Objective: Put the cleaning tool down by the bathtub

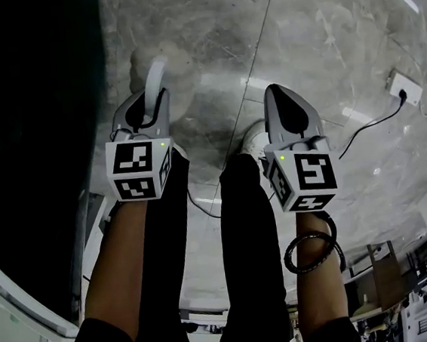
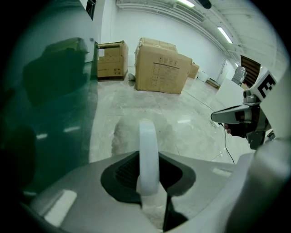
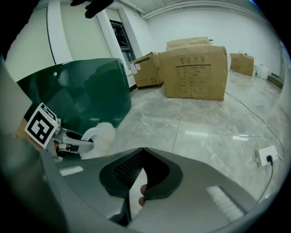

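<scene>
Left tool is clamping the brush handle, hanging it low beside the bathtub at nine o'clock for setting down, right tool closed and empty.

Bright ceiling strip lights, glare on glossy floor, dark fisheye corners.

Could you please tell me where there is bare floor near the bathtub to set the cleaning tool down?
The marble floor is bare between the green bathtub and the socket with its cable, as far as the cardboard boxes. Close against the tub it is tighter: the left gripper holds the cleaning tool there.
</scene>
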Available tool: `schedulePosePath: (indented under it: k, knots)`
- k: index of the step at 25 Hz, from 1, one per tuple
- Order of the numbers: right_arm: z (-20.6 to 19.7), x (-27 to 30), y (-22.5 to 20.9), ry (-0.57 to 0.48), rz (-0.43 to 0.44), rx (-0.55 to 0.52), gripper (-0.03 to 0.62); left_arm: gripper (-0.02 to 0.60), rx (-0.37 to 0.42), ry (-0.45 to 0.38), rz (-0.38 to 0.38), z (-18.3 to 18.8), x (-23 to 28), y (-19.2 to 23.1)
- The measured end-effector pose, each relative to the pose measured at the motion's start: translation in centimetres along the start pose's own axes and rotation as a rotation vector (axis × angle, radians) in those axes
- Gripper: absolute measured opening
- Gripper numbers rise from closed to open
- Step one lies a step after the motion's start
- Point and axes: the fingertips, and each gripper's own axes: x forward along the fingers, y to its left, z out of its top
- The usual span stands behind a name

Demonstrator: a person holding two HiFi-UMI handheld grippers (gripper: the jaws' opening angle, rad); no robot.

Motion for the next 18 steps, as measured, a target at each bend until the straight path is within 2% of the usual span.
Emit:
schedulePosePath:
  k: [18]
  knots:
    - [-9.4, 4.8, -1.0, 0.092, 0.025, -0.009, 0.021, 0.074, -0.023, 0.057, -0.018, -7.7, 7.5, 0.6]
